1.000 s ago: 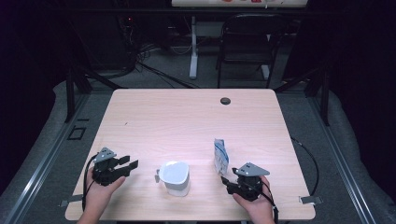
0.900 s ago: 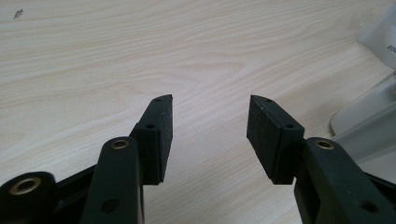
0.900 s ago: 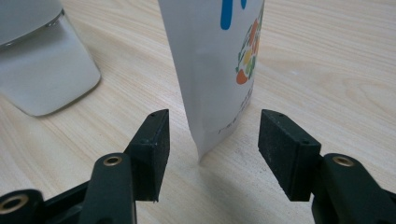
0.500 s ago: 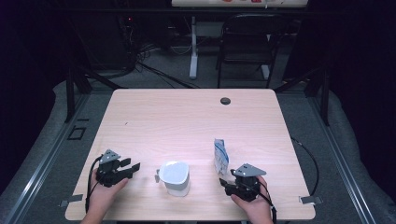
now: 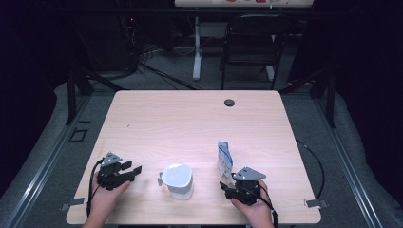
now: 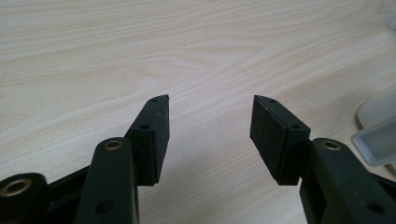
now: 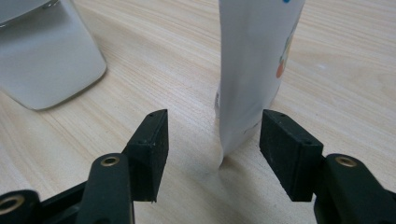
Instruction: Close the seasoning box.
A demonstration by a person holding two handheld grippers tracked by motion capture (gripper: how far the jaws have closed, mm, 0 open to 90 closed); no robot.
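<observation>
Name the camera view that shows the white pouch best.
The right gripper view: the white pouch stands upright on the table, close up, just ahead of the open right tool. The high view shows the pouch whole but small.

On my table (image 5: 190, 123) I count one white jug (image 5: 178, 180), one pouch (image 5: 224, 159), and my two grippers (image 5: 134, 169) (image 5: 223, 186).

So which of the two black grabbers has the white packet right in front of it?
The right gripper. The standing white packet sits just ahead of its open jaws, untouched. The left gripper faces bare table, with the white cup off to its side.
</observation>
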